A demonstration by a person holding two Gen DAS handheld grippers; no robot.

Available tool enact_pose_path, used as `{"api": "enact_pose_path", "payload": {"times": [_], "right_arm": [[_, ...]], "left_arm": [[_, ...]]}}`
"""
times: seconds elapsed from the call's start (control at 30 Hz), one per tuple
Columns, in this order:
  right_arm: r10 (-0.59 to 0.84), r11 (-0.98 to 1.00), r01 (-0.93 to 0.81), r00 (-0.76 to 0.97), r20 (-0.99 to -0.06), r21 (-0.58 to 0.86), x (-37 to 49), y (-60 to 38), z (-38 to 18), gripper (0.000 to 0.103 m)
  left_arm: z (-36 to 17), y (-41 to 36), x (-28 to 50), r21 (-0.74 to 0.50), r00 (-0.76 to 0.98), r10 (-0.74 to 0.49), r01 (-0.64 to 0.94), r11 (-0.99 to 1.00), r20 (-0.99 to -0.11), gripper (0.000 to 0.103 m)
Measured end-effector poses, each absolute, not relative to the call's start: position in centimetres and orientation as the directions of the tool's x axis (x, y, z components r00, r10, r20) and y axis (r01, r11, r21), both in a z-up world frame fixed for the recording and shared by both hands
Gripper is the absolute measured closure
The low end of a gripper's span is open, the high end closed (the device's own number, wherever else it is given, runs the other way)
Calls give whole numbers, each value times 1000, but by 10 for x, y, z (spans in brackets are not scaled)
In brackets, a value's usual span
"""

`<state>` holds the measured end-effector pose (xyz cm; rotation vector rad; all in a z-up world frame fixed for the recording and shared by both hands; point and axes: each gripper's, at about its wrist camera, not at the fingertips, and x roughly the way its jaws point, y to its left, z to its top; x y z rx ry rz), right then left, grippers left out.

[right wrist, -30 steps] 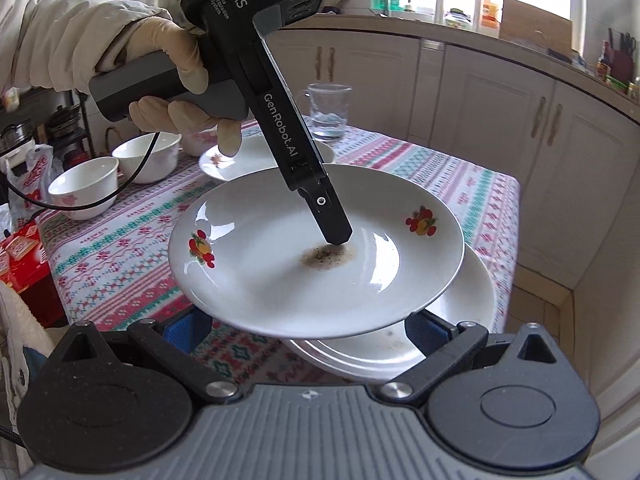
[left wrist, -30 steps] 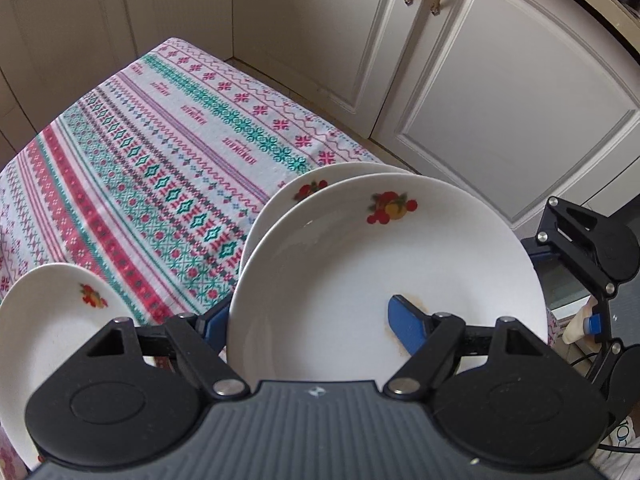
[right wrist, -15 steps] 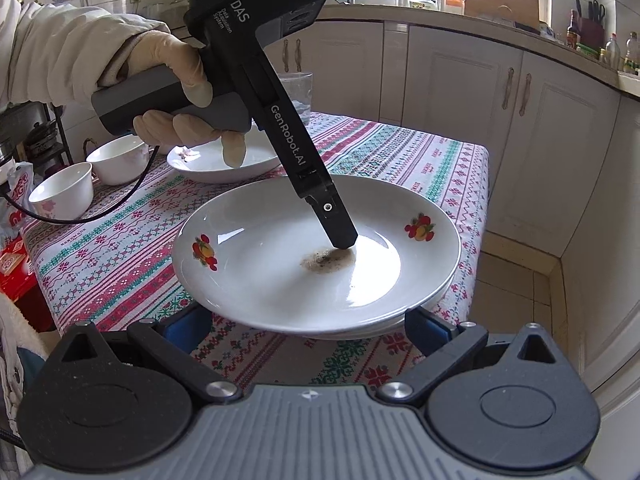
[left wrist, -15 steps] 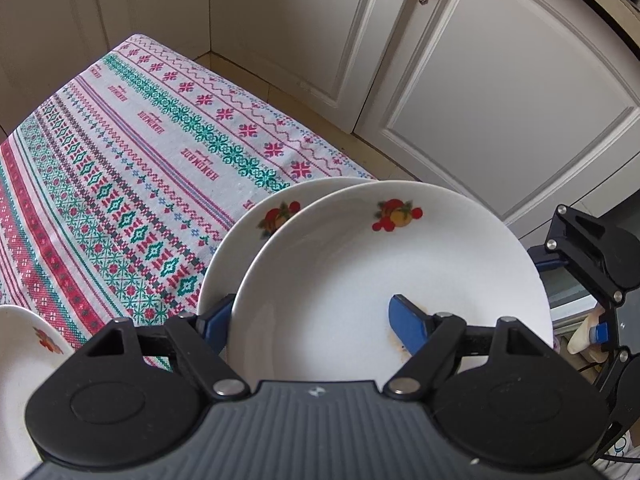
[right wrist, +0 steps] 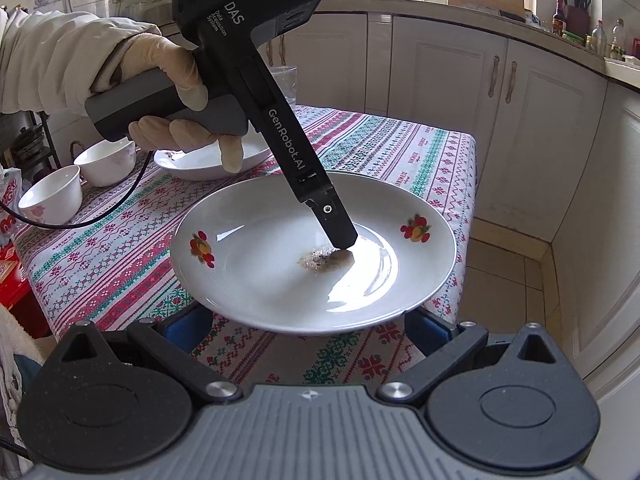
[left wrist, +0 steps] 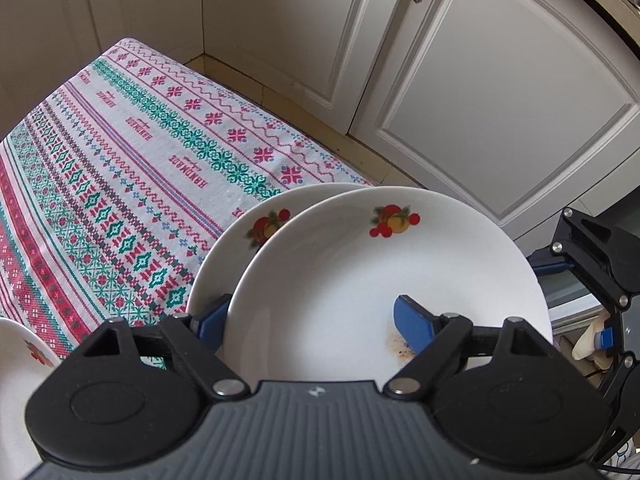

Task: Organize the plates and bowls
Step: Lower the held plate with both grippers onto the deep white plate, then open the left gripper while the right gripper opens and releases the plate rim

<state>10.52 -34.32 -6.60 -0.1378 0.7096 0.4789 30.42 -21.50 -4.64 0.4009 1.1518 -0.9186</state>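
A white plate with fruit prints [left wrist: 360, 280] [right wrist: 260, 248] lies on a second, matching plate [left wrist: 236, 240] near the table's corner. A brown stain [right wrist: 324, 262] marks its middle. My left gripper [left wrist: 312, 312] straddles its rim, one blue finger [left wrist: 412, 320] inside the plate by the stain, the other [left wrist: 212, 316] outside under the rim. Its jaws are opening with the plate's rim between them. In the right wrist view a gloved hand [right wrist: 172, 80] holds that gripper steeply downward. My right gripper [right wrist: 310, 330] stands open just in front of the plates, holding nothing.
A third fruit-print plate [right wrist: 192, 162] [left wrist: 20, 360] sits further back on the patterned tablecloth [left wrist: 120, 160]. Two white bowls [right wrist: 106, 162] [right wrist: 52, 196] stand at the far left and a glass [right wrist: 286, 80] behind the hand. Cream cabinets [left wrist: 480, 100] stand close beyond the table's edge.
The plate held in the air by my left gripper has come down onto the lower plate. The left fingers have spread a little. My right gripper has stayed where it was.
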Motion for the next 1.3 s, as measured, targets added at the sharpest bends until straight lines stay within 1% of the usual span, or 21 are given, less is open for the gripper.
{"api": "enact_pose_path", "payload": {"times": [0.37,0.73,0.93,1.07,1.3], "right_arm": [[363,889,-456,667,-650,29,102,-344,-63,0],[353,893,-450,672,-651,19,102,-341,-62,0],[345,896,-444,672,-655,16,105,-338,-65,0],[338,897,-443,682,-648,1,100,-335,-62,0],[319,906,-422,711,-627,-17,85,-326,-51,0]], "left_arm": [[-43,-212,303,-173,116,-406,775,608,-906,18],[-32,-205,297,-147,160,-411,770,621,-897,18],[-22,-196,293,-98,222,-406,768,633,-887,17],[-12,-187,286,-91,249,-425,766,636,-870,17],[11,-168,252,-48,351,-447,741,670,-823,16]]}}
